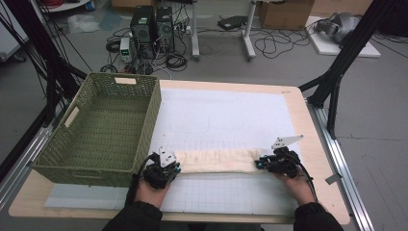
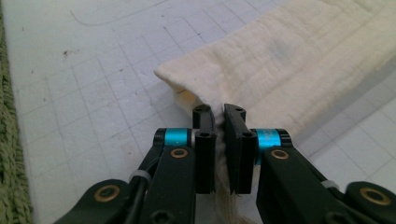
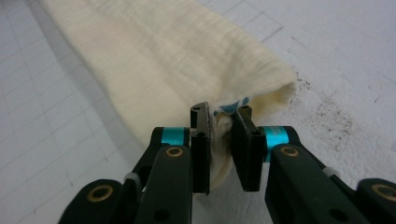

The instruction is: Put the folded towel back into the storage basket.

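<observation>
In the high view, a cream towel (image 1: 217, 160) folded into a long band is seen lying across the white gridded mat (image 1: 226, 115) on the table (image 1: 308, 130), beside a green woven basket (image 1: 103, 127), with the left gripper (image 1: 174, 167) at one end and the right gripper (image 1: 260, 163) at the other. In the left gripper view, the jaws are closed tight on a pinched fold of the towel (image 2: 299, 60). In the right gripper view, the jaws are clamped on the bunched towel (image 3: 187, 60) end (a bit of blue shows there).

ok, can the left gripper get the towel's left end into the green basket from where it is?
Probably yes. The left gripper is shut on the left end of the folded cream towel, right beside the green wicker basket, whose top is open. It must lift over the wall, and the right gripper clamps the other end.
</observation>
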`<state>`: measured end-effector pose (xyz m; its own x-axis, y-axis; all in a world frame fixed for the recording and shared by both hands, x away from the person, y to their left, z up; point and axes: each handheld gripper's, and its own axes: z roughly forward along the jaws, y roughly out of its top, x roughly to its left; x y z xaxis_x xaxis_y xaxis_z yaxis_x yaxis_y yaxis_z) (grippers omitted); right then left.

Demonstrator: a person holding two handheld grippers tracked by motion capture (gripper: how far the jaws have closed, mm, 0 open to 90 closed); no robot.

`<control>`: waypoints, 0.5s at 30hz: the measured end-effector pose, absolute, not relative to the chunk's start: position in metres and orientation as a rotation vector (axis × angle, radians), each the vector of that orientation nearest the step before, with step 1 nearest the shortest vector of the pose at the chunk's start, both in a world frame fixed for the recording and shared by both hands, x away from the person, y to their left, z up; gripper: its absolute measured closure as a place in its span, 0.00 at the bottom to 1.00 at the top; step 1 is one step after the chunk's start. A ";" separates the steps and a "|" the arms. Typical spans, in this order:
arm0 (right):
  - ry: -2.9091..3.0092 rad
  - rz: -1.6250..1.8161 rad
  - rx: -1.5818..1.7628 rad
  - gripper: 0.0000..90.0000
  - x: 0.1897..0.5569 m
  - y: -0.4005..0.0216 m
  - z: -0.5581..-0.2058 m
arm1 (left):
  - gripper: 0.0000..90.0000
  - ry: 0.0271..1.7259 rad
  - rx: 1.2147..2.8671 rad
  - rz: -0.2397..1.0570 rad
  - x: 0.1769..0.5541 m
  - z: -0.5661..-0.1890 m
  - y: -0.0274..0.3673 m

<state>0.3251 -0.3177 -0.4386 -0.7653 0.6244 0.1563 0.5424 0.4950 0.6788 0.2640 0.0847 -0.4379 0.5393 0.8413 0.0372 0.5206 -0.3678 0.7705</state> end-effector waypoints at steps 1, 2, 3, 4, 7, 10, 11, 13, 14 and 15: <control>2.609 1.129 1.028 0.79 0.326 -0.319 -0.438 | 0.84 1.097 2.035 0.576 0.263 -0.437 0.085; 2.596 1.138 1.037 0.77 0.325 -0.320 -0.437 | 0.81 1.094 2.021 0.579 0.263 -0.435 0.085; 2.565 1.152 1.040 0.75 0.324 -0.323 -0.435 | 0.77 1.092 2.018 0.584 0.262 -0.434 0.085; 2.548 1.160 1.046 0.74 0.322 -0.324 -0.432 | 0.75 1.085 2.016 0.587 0.263 -0.432 0.085; 2.497 1.201 1.054 0.73 0.317 -0.329 -0.424 | 0.70 1.072 1.989 0.592 0.263 -0.425 0.086; 2.501 1.165 1.036 0.73 0.315 -0.327 -0.423 | 0.68 1.040 1.967 0.594 0.264 -0.416 0.086; 2.510 1.147 1.037 0.71 0.316 -0.326 -0.424 | 0.68 1.027 1.969 0.595 0.265 -0.413 0.085; 2.518 1.134 1.066 0.69 0.316 -0.328 -0.426 | 0.67 1.002 1.969 0.563 0.269 -0.410 0.083; 2.518 1.133 1.073 0.68 0.316 -0.328 -0.427 | 0.66 0.983 1.977 0.541 0.272 -0.409 0.081; 2.516 1.142 1.079 0.66 0.317 -0.329 -0.428 | 0.66 0.969 1.986 0.536 0.274 -0.409 0.078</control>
<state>0.3167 -0.3290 -0.4275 -0.7221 0.6794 0.1302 0.5455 0.4434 0.7113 0.2744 0.0779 -0.4093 0.6096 0.7926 0.0141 0.4329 -0.3477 0.8317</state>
